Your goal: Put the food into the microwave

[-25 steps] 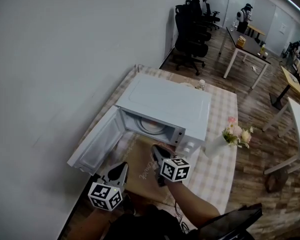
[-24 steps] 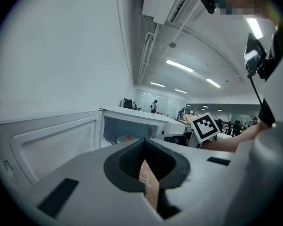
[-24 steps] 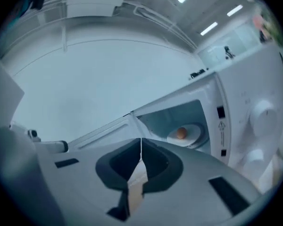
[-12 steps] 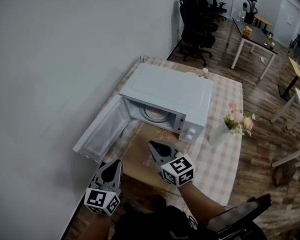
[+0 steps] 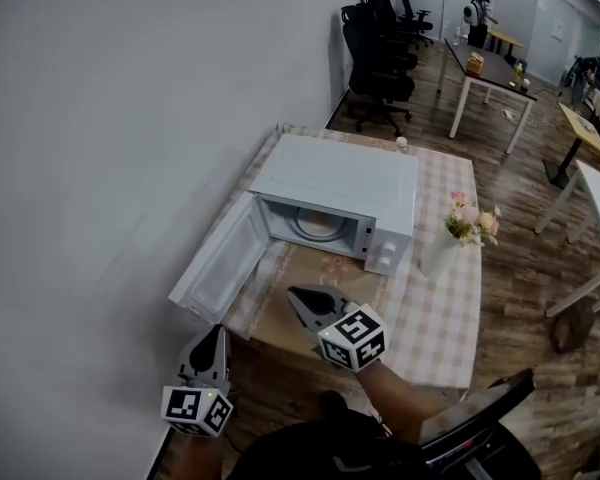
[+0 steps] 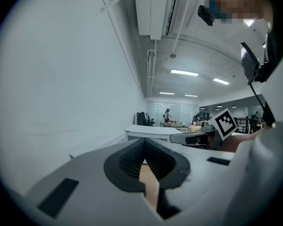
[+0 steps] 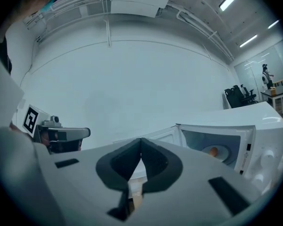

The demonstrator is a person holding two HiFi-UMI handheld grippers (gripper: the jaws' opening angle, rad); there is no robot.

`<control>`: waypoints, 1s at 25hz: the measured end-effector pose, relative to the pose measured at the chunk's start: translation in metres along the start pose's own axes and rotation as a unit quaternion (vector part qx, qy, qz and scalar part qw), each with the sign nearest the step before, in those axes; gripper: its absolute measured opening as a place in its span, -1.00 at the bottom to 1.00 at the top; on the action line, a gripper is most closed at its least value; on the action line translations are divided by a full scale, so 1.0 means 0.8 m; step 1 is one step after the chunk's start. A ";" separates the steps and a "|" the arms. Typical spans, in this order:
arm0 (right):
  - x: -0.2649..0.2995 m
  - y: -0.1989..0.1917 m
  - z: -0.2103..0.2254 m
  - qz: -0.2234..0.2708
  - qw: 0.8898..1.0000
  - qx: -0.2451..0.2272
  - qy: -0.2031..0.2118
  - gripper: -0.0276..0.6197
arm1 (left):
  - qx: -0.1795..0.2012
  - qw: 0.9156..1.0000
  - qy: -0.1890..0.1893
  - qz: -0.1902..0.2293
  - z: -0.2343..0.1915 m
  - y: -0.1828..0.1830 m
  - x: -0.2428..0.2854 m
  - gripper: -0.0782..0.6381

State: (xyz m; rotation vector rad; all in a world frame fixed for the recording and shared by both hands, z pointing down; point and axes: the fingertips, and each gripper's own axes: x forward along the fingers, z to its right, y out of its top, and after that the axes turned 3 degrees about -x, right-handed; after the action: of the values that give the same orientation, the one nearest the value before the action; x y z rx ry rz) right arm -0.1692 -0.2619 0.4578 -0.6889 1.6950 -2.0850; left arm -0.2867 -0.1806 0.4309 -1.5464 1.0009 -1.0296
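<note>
Fingers (image 6: 129, 163) of the left gripper (image 5: 213, 336) and right gripper (image 5: 298, 296) meet at their tips, empty. Food (image 7: 213, 150), only a small orange blur, sits inside the open microwave (image 5: 340, 183) on the counter (image 5: 450, 308).

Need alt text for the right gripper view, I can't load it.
The right gripper is shut and empty. To its right stands a white microwave, door open, with a small orange food item on the plate inside. The left gripper shows at far left.
</note>
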 end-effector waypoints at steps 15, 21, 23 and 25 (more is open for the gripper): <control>0.004 0.028 -0.110 0.008 0.998 -0.059 0.009 -0.89 | -0.016 0.999 0.016 0.039 -0.045 0.011 -0.087 -0.76; 0.002 0.037 -0.123 0.006 0.996 -0.090 0.004 -0.89 | -0.012 0.999 0.017 0.042 -0.047 0.014 -0.094 -0.76; 0.002 0.039 -0.125 0.010 0.996 -0.084 0.006 -0.89 | -0.012 0.999 0.016 0.044 -0.049 0.011 -0.094 -0.76; 0.002 0.038 -0.124 0.010 0.997 -0.080 0.006 -0.89 | -0.015 0.999 0.016 0.045 -0.050 0.006 -0.095 -0.76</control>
State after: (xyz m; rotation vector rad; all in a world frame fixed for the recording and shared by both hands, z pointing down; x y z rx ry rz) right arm -0.2286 -0.1899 0.4127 -0.7052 1.8824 -1.9587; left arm -0.3478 -0.1211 0.4224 -1.4991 1.1036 -0.9834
